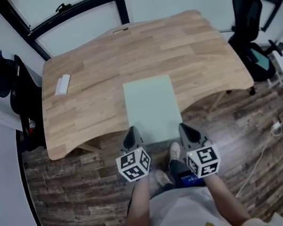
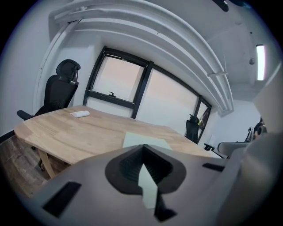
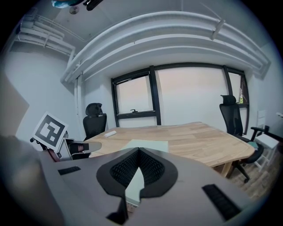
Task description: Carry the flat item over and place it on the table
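Finding: my left gripper point(image 1: 132, 137) and right gripper point(image 1: 186, 132) each have their jaws closed on the near edge of the flat item point(image 1: 152, 107), a pale green sheet. The left is at its near left corner, the right at its near right corner. Both gripper views show the sheet's edge pinched between the pads.

Position: most of the sheet lies over the middle of the desk point(image 1: 91, 75). Its near strip projects past the desk's near edge towards me. I cannot tell whether the far part rests on the desk or hangs just above it. A small white object point(image 1: 62, 84) lies on the desk near its left edge, well apart from the sheet.

Assessment: I judge the carry to be in hand and the placing unfinished. The next move calls for both hands to travel together, level, so the sheet does not buckle. Once it is wholly over the desk, it goes down flat and both jaws release.
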A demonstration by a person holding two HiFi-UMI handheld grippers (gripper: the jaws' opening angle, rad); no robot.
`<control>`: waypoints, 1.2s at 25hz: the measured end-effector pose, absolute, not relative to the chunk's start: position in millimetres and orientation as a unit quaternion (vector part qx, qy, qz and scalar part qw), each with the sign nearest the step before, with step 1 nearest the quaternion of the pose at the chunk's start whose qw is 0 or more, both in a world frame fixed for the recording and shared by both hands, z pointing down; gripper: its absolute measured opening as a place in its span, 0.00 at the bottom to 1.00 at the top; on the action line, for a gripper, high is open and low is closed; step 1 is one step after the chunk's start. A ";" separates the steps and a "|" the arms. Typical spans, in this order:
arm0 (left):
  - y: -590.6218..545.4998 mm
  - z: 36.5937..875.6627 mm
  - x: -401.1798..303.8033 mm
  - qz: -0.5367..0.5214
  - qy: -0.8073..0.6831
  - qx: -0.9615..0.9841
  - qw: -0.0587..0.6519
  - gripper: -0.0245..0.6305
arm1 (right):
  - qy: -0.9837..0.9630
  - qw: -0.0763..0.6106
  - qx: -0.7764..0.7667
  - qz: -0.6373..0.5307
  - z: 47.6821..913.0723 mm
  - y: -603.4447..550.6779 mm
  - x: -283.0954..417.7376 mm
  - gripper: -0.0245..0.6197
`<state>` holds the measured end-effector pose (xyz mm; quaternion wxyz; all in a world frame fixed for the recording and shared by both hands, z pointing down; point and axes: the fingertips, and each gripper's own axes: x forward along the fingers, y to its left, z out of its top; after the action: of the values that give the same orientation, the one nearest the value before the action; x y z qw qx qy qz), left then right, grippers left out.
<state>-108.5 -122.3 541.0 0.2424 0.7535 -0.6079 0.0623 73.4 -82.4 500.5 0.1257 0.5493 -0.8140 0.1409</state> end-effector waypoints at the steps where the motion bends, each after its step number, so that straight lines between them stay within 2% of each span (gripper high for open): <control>1: -121.9 535.5 -108.2 0.062 -0.608 0.757 0.231 0.04 | -0.813 0.126 0.552 0.138 498.7 -82.3 73.3 0.03; 4: -119.4 516.4 -102.8 0.053 -0.600 0.775 0.190 0.04 | -0.809 0.122 0.560 0.131 494.9 -82.6 74.2 0.04; 15: -118.3 473.6 -89.2 0.028 -0.575 0.803 0.154 0.04 | -0.808 0.120 0.568 0.102 471.9 -86.0 74.2 0.03; 30: -118.1 473.0 -90.5 0.023 -0.563 0.811 0.156 0.04 | -0.800 0.114 0.580 0.105 475.4 -90.4 80.9 0.03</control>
<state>-90.5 -118.1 473.0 0.1561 0.8114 -0.5628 0.0227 80.9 -90.4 475.4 0.1143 0.5796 -0.8000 0.1053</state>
